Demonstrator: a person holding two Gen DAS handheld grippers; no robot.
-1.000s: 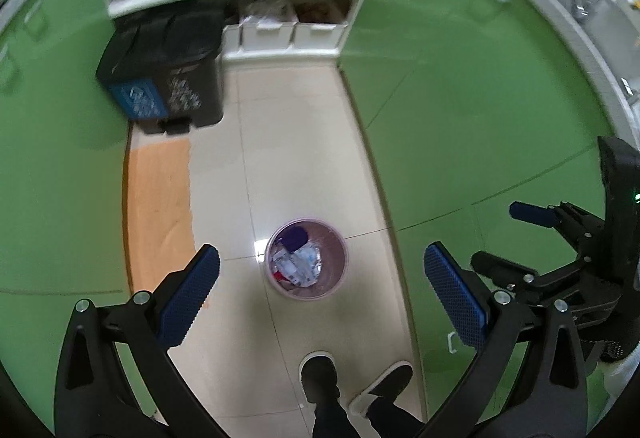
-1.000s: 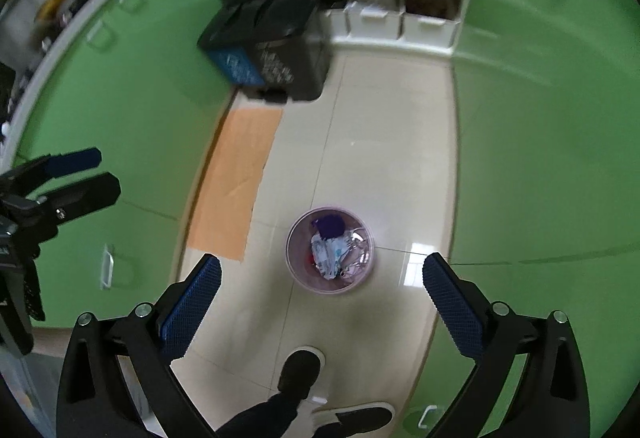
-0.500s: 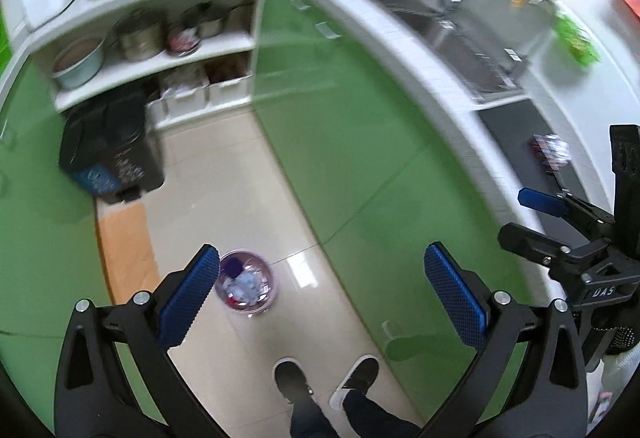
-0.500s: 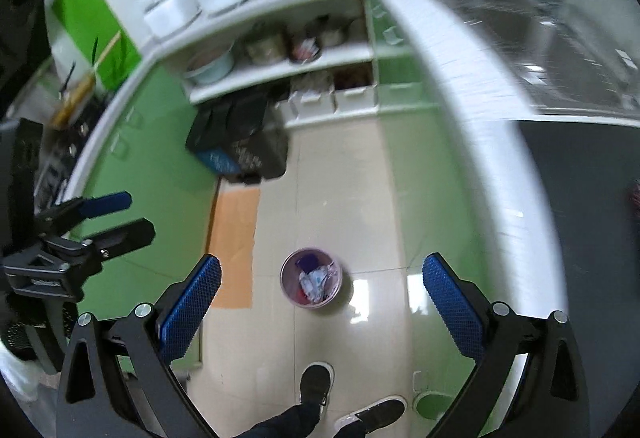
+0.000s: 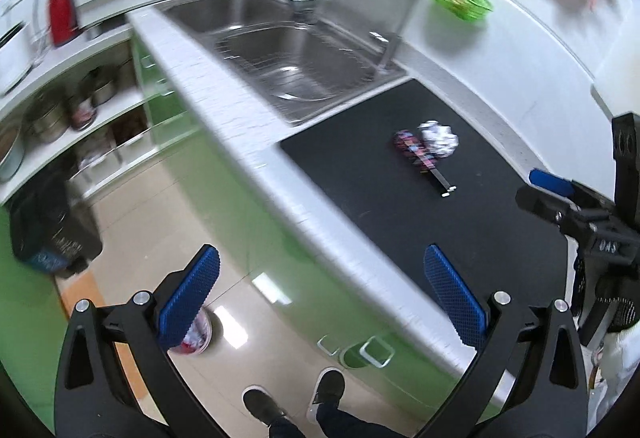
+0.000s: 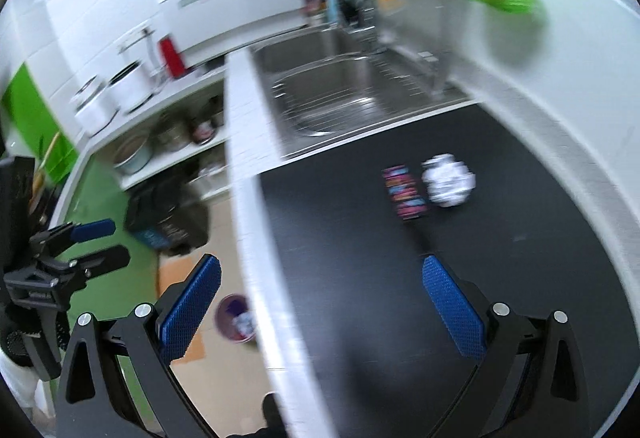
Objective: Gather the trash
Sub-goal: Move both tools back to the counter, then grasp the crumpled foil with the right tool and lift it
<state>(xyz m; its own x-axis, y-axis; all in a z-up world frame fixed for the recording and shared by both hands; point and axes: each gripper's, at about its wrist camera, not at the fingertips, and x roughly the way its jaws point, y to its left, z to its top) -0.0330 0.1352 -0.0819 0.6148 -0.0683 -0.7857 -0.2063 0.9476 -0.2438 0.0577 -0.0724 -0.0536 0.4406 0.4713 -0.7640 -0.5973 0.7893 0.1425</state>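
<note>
On the black bench (image 5: 460,222), a crumpled paper ball (image 5: 439,139) lies touching a colourful wrapper (image 5: 414,151). Both look light and soft; the ball is probably easiest to pinch across its middle. The left gripper (image 5: 320,290) and right gripper (image 6: 320,302) have fingers spread, empty. Only the left view shows the person's shoes (image 5: 296,396).
</note>
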